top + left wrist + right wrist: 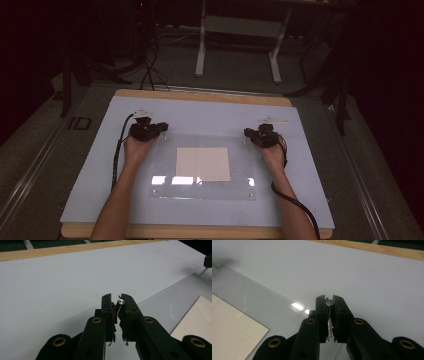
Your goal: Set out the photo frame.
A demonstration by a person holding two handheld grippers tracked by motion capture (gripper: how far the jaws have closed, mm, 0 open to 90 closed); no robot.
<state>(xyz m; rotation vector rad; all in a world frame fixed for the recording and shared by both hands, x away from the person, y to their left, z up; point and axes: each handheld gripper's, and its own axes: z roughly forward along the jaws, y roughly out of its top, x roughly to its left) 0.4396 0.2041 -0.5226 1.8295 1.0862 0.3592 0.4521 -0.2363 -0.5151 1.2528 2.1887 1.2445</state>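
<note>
The clear acrylic sheet lies flat in the middle of the desk over a pale paper square; it looks stiff, light, slick and easy to scratch, so the small metal pegs at its far corners are the sensible places to hold. The left tongs are pressed nearly together, pinching the far-left peg. The right tongs likewise nip the far-right peg, though how firmly is hard to tell.
</note>
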